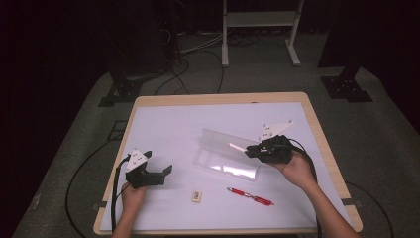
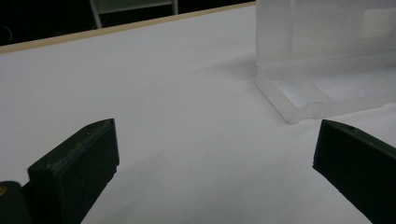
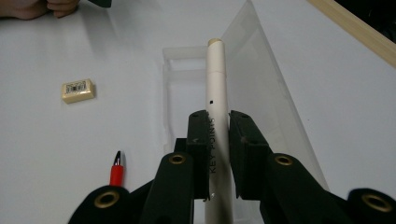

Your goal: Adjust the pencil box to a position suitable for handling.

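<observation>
White pen [image 3: 216,100] is clamped in the right tool [image 3: 218,140], held out over the clear plastic case [image 1: 225,156] lying open on the counter [image 1: 163,119]. Left tool [image 2: 215,158] sits released near the case. Red pen [image 1: 250,196] and eraser [image 1: 196,196] lie out front.

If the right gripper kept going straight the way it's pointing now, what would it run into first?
Most likely the clear plastic case. The right gripper, shut on the white pen, aims along the open case, so the pen tip would probably meet its tray or raised lid first; depth is unclear.
</observation>
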`<state>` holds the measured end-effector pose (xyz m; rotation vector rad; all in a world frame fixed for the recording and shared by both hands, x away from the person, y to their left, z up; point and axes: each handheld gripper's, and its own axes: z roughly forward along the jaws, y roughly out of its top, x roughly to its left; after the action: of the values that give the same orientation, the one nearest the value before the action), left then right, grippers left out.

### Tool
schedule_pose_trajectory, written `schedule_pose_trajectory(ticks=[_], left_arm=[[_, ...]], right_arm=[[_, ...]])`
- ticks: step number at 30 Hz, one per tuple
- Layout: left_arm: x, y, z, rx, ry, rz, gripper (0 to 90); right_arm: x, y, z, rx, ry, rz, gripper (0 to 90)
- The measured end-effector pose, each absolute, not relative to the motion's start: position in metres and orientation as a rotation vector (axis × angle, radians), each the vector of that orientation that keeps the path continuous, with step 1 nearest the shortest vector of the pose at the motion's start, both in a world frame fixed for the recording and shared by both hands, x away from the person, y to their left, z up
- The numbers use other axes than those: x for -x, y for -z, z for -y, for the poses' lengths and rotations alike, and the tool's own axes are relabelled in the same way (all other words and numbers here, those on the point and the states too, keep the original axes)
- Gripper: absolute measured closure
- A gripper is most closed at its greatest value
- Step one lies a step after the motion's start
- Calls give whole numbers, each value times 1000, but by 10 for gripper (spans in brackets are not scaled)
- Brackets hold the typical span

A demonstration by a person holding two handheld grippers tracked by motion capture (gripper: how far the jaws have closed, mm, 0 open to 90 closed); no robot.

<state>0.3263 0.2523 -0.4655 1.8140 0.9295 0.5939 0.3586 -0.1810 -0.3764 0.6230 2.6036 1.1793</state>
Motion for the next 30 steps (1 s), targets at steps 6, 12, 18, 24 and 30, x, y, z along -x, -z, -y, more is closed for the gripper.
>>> schedule_pose_trajectory(ticks=[6, 12, 18, 24, 30], left_arm=[[-326, 466, -252, -1814, -594, -930, 0], [-326, 465, -252, -1813, -594, -929, 0], [-326, 466, -252, -1813, -593, -929, 0], [-326, 466, -252, -1812, -593, -929, 0], [-326, 465, -252, -1813, -593, -929, 0]], right_arm=[[-365, 382, 178, -630, -1166, -2623, 781], [-371, 388, 175, -629, -1158, -2637, 781], [-377, 395, 171, -638, -1148, -2654, 782], [-381, 401, 165, -635, -1138, -2671, 781], [-384, 408, 158, -623, -1121, -2690, 782]])
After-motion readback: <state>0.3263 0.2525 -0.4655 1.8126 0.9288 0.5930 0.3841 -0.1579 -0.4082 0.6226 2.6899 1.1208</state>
